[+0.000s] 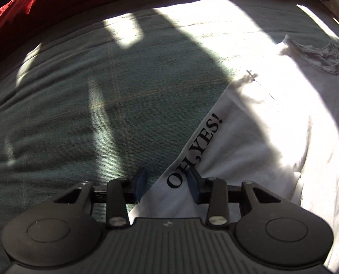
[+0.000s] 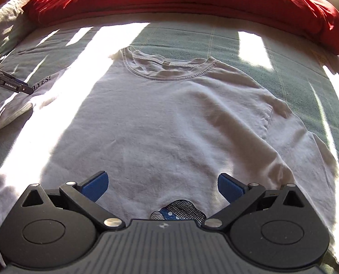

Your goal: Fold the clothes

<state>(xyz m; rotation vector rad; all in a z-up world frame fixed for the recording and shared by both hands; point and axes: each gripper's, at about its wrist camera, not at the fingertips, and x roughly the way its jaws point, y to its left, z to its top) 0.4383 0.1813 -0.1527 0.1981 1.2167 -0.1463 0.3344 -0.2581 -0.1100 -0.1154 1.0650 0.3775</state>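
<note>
A white T-shirt [image 2: 169, 125] lies flat, face up, on a green bedspread [image 2: 295, 68], with its collar [image 2: 167, 68] at the far end. A small dark graphic [image 2: 181, 210] shows on its chest. My right gripper [image 2: 162, 187] hovers open over the shirt's lower middle, nothing between its fingers. In the left wrist view the shirt [image 1: 272, 137] fills the right side. My left gripper [image 1: 167, 182] points down at the sleeve edge printed "OH, YES!" [image 1: 199, 150]. Its jaws stand narrow, with a gap, and the flat sleeve edge lies between them. The left gripper [image 2: 29, 91] also shows at the far left of the right wrist view.
A red blanket [image 2: 181, 0] is bunched along the far edge of the bed. A grey pillow [image 2: 5, 22] lies at the far left. Bare green bedspread [image 1: 78, 102] stretches left of the sleeve. Strong sunlight and shadows streak the whole surface.
</note>
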